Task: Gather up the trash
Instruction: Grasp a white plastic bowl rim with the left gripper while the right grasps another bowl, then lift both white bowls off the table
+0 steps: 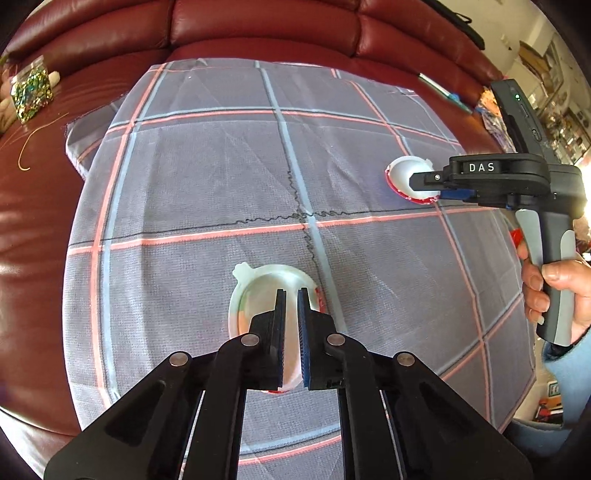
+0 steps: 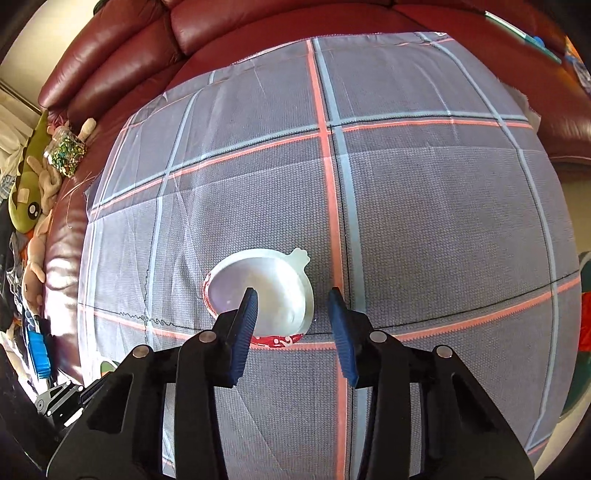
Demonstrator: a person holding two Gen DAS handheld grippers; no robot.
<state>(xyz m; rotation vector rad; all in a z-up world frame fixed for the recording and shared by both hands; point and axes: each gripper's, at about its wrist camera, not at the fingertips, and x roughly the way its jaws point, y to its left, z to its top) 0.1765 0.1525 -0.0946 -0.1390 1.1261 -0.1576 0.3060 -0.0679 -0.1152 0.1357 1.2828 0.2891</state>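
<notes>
Two empty white plastic cups with red labels lie on a grey checked cloth (image 1: 207,177). In the left wrist view the near cup (image 1: 258,295) lies under my left gripper (image 1: 291,291), whose jaws are nearly together over the cup's rim; whether they pinch it I cannot tell. The second cup (image 1: 404,173) sits at the right, with my right gripper (image 1: 415,182) at it. In the right wrist view that cup (image 2: 273,295) lies open side up. My right gripper (image 2: 291,295) is open, with its left finger (image 2: 247,314) over the cup's inside and its right finger outside the rim.
The cloth (image 2: 424,206) covers a dark red leather sofa (image 1: 258,26). A bag of glittery bits (image 1: 31,90) and a thin cord lie on the sofa at left. Plush toys (image 2: 27,199) lie at the sofa's left end. A pen (image 1: 439,90) lies at far right.
</notes>
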